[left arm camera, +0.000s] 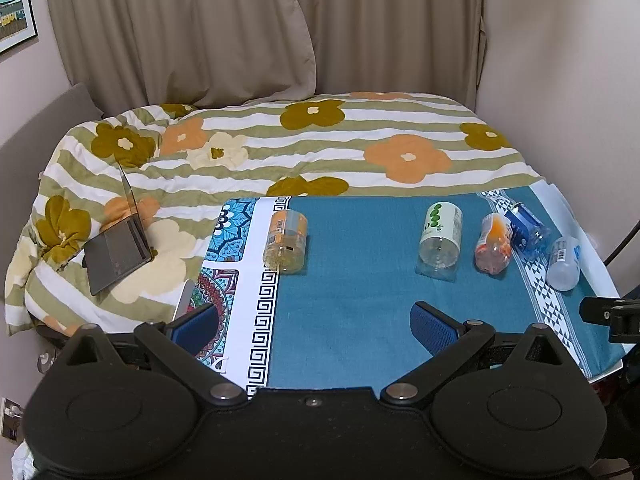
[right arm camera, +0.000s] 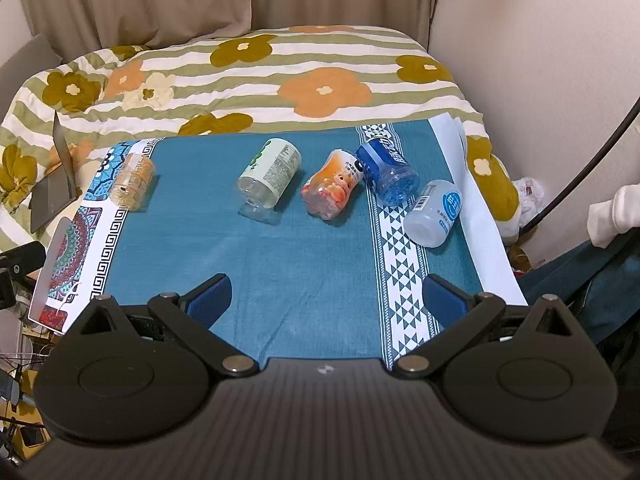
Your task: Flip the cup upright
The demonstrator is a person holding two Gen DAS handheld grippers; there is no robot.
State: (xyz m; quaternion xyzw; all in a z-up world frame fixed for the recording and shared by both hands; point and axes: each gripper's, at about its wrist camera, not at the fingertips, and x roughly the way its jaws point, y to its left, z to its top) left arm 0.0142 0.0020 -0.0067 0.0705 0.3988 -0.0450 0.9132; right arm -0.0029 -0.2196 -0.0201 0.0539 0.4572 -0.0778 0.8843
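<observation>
Several plastic cups lie on their sides on a teal tablecloth (left arm camera: 360, 300) (right arm camera: 304, 256). From left to right: a yellow-orange cup (left arm camera: 286, 241) (right arm camera: 132, 184), a green-and-white cup (left arm camera: 440, 236) (right arm camera: 270, 174), an orange cup (left arm camera: 495, 245) (right arm camera: 330, 186), a blue cup (left arm camera: 527, 230) (right arm camera: 388, 172) and a frosted white cup (left arm camera: 564, 263) (right arm camera: 434, 214). My left gripper (left arm camera: 316, 326) is open and empty, low over the table's near edge. My right gripper (right arm camera: 326, 300) is open and empty, also near the front edge, short of the cups.
A bed with a flowered quilt (left arm camera: 320, 148) (right arm camera: 260, 76) lies behind the table. An open laptop (left arm camera: 120, 248) (right arm camera: 54, 184) sits on the bed at left. Curtains and walls stand behind. A black cable (right arm camera: 592, 160) runs at right.
</observation>
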